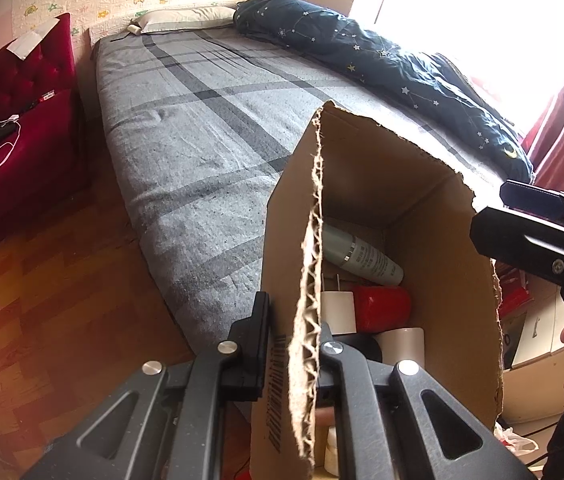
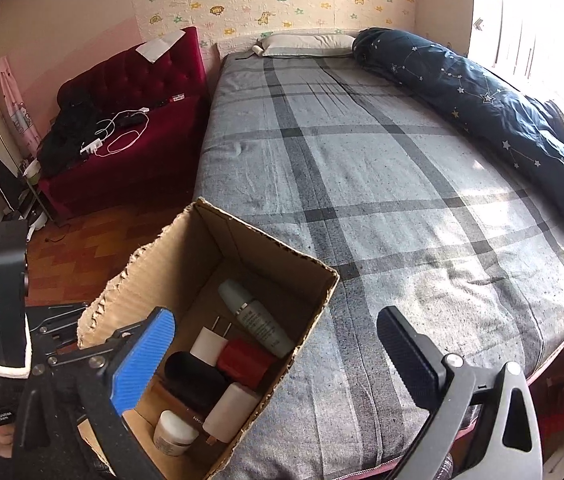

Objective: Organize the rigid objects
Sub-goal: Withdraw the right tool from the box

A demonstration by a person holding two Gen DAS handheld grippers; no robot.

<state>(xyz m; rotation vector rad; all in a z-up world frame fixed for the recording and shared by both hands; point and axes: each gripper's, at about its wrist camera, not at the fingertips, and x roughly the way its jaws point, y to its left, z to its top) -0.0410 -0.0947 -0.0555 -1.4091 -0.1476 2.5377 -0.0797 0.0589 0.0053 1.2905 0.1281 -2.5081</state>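
Right wrist: bed behind box

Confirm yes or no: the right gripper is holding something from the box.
No: the right gripper stands wide open with nothing between its fingers, above the cardboard box on the bed.

Items hidden, cropped or unreadable:

- Cardboard box: lower part cut off by the bottom edge in the left wrist view; barcode print on its outer wall partly covered by the left tool.
- Grey-green bottle: label text too small to be read.
- Black case: one end masked by the blue pad of the right tool.
- White jar: lettering illegible.
- Window: washed out by glare.
- Red clutter beside the bed: not identifiable.
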